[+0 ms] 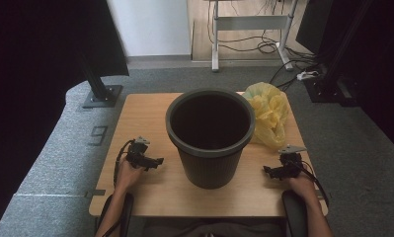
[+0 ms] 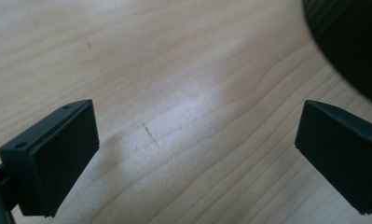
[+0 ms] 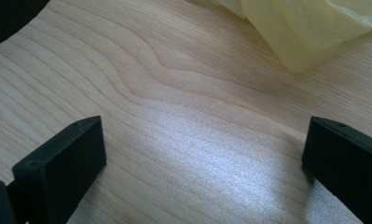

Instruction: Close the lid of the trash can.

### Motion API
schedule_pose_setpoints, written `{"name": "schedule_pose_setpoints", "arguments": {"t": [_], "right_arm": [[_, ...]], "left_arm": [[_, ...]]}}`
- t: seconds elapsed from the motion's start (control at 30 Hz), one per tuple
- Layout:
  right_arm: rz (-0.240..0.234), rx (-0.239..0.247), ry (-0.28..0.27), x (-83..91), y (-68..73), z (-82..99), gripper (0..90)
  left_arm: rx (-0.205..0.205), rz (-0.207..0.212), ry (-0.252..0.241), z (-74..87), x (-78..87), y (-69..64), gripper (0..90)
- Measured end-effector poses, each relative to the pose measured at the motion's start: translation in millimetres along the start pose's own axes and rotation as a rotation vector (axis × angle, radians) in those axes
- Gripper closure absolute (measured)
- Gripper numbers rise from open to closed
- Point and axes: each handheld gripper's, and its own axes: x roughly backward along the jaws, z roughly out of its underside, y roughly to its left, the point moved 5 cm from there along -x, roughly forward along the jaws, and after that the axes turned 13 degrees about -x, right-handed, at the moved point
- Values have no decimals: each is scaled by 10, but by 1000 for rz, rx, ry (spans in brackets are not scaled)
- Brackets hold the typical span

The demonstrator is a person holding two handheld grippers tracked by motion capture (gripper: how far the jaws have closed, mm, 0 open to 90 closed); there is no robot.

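with the dark waste bin (image 1: pixel 210 138) mid-worktop (image 1: pixel 150 190), the yellow bin liner (image 1: pixel 269 114) touching its far right, and my left hand-held gripper (image 1: pixel 155 162) and right hand-held gripper (image 1: pixel 268 170) flanking it wide and empty, i fear a clumsy pinch tearing the thin liner or toppling the bin.

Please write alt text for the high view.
A dark bin stands mid-table, with a crumpled yellow bag behind it on the right. The open left gripper and right gripper rest on either side.
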Motion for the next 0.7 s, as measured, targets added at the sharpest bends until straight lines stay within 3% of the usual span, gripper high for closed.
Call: {"name": "schedule_pose_setpoints", "arguments": {"t": [0.07, 0.27, 0.5, 0.7], "right_arm": [[0, 0, 0, 0, 0, 0, 0], [0, 1, 0, 0, -1, 0, 0], [0, 0, 0, 0, 0, 0, 0], [0, 1, 0, 0, -1, 1, 0]], "left_arm": [[-4, 10, 17, 40, -51, -20, 0], [-53, -31, 35, 64, -95, -53, 0], [-40, -53, -27, 91, -115, -50, 0], [-29, -62, -28, 87, -119, -56, 0]]}}
